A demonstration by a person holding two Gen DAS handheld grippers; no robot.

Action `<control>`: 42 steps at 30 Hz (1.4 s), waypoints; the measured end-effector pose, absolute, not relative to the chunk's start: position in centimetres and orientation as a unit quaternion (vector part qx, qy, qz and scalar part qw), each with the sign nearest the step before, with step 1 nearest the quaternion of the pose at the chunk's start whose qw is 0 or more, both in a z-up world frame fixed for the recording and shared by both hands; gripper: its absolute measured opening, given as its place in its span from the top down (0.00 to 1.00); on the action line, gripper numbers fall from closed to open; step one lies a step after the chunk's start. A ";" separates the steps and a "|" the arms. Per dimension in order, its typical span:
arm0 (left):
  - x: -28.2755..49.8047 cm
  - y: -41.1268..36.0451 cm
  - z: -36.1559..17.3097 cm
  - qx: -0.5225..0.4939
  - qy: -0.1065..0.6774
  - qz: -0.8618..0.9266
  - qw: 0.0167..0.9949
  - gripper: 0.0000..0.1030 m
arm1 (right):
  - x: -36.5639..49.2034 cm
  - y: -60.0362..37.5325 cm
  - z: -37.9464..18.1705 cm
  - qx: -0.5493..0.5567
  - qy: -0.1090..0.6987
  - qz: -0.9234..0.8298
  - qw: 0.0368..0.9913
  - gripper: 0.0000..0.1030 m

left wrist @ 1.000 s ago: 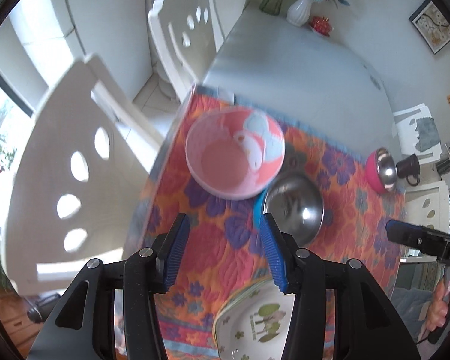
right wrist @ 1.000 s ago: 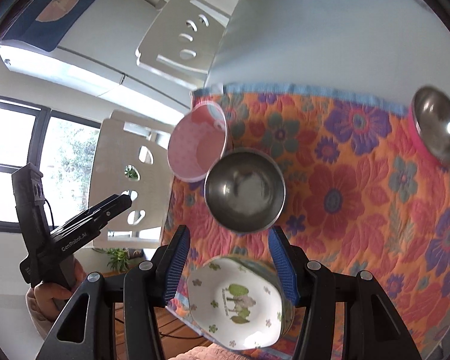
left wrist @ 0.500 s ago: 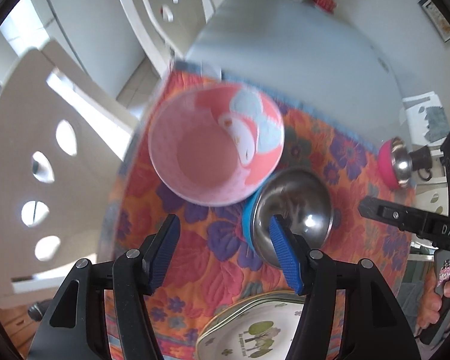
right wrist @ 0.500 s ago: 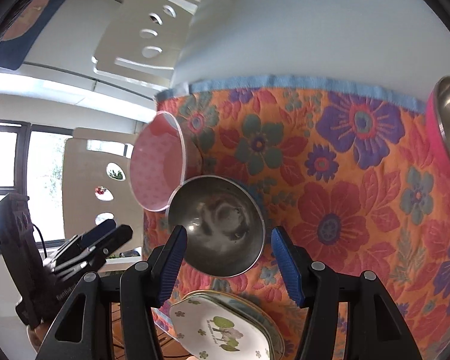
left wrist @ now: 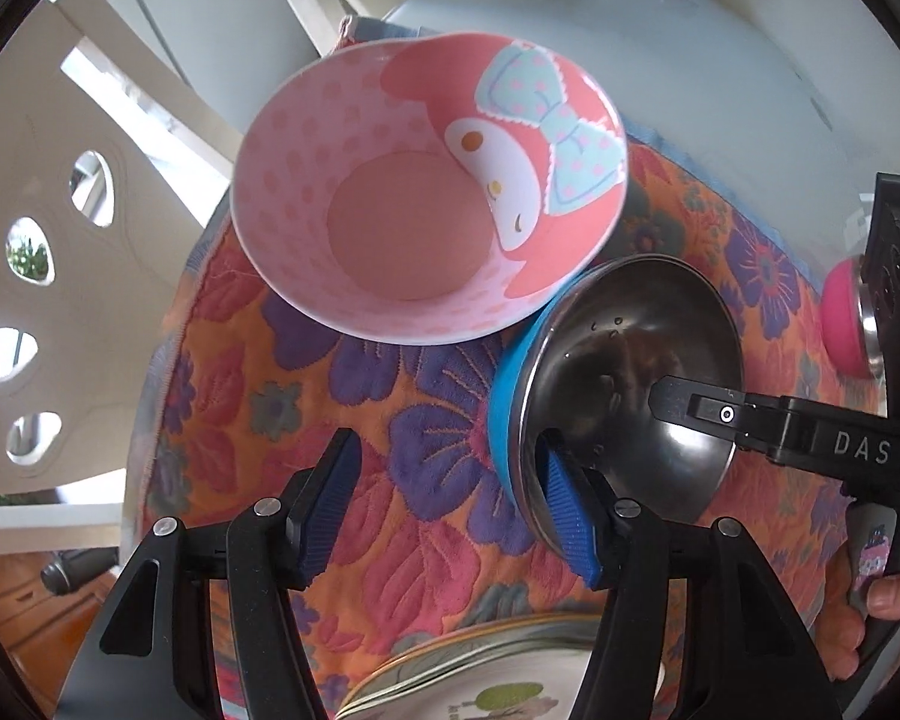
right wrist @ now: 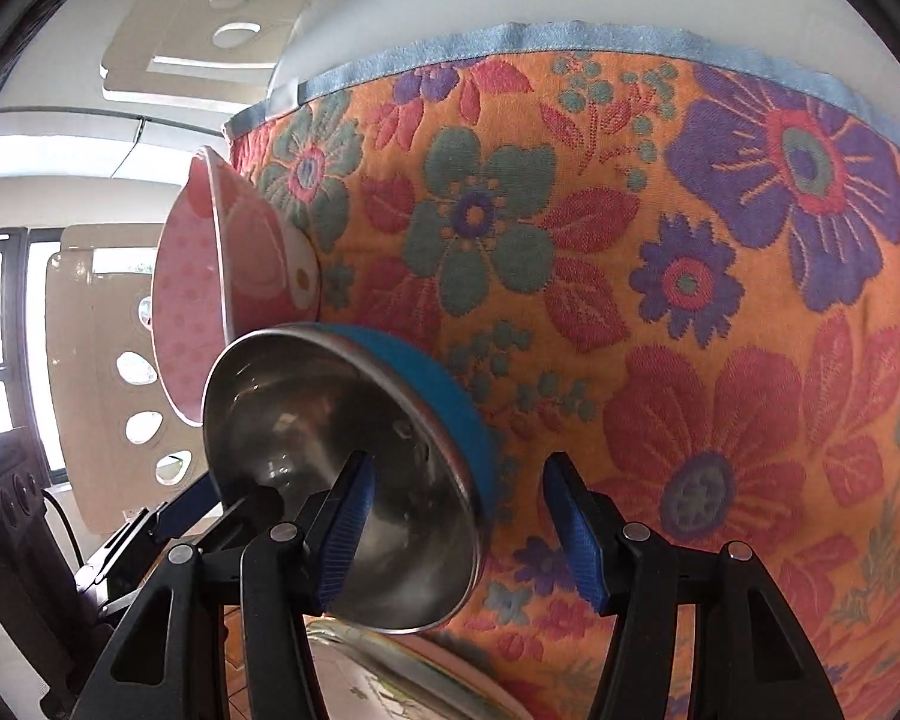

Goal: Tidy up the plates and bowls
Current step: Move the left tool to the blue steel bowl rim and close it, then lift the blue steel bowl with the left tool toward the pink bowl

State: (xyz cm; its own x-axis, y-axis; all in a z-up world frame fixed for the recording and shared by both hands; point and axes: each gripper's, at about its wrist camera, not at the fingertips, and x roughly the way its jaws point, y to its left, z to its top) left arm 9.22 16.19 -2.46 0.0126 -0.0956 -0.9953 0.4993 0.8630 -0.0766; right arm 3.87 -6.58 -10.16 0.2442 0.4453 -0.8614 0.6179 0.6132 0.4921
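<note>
A steel bowl with a blue outside (left wrist: 630, 372) (right wrist: 306, 420) stands on the floral mat beside a pink cartoon bowl (left wrist: 426, 192) (right wrist: 210, 288). My left gripper (left wrist: 450, 504) is open, its right finger inside the steel bowl's near rim and its left finger outside. My right gripper (right wrist: 459, 528) is open, its left finger inside the same bowl and its right finger outside over the mat. The right gripper also shows in the left wrist view (left wrist: 750, 420). A stack of white plates with a green tree print (left wrist: 498, 684) (right wrist: 390, 684) lies below both grippers.
The orange floral mat (right wrist: 660, 276) covers the near end of a grey table (left wrist: 660, 60). A pink-sided steel bowl (left wrist: 852, 324) stands at the right. White chairs (left wrist: 60, 240) stand at the table's left edge.
Both grippers have moved down and forward onto the steel bowl. Each now straddles its rim from opposite sides. The bowls look much larger and the plates have slid out of view below.
</note>
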 end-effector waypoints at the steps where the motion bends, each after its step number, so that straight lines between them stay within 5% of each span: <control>1: 9.3 16.1 -2.6 0.150 0.669 -0.210 0.697 0.44 | 3.8 -6.7 -10.2 0.433 0.611 -0.067 0.659 0.45; 8: 9.0 15.9 -3.8 0.138 0.680 -0.206 0.690 0.57 | 4.4 -7.0 -10.5 0.420 0.612 -0.065 0.667 0.49; 18: 8.2 15.7 -5.0 0.115 0.691 -0.227 0.677 0.86 | 4.9 -6.1 -11.1 0.410 0.614 -0.074 0.671 0.72; 22: 7.7 15.1 -5.0 0.124 0.686 -0.231 0.679 0.87 | 4.7 -5.6 -11.3 0.414 0.612 -0.069 0.671 0.79; 42: 7.3 14.1 -0.9 0.095 0.672 -0.260 0.686 0.87 | 1.7 -5.7 -5.8 0.413 0.581 -0.091 0.695 0.79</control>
State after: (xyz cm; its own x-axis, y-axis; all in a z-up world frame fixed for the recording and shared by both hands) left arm 7.34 14.09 -0.92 -0.0395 -0.2286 -0.9727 0.4850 0.8467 -0.2187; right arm 1.71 -5.70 -5.83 0.3073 0.3529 -0.8838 0.6069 0.6427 0.4676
